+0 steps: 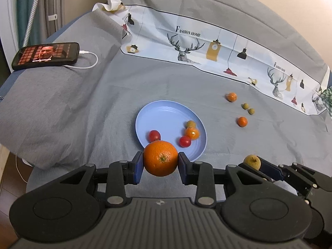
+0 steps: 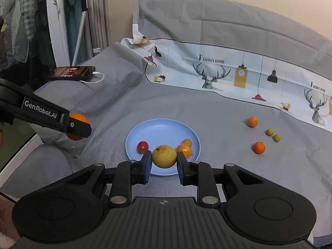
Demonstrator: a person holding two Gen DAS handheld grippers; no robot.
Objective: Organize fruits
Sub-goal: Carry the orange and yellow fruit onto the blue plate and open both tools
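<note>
Above the blue plate's near rim, both tongs carry fruit.

Left tongs (image 1: 160, 165) are clamped on a large orange (image 1: 160, 158); right tongs (image 2: 164, 162) are clamped on a yellow-green round fruit (image 2: 164, 156). The blue plate (image 1: 164, 112) lies just ahead and below both, the right tongs more squarely over it. Four small fruits (image 2: 259, 147) lie loose on the grey bedsheet (image 1: 186, 83) further right; a phone (image 1: 45, 55) plays on the pillow.
</note>
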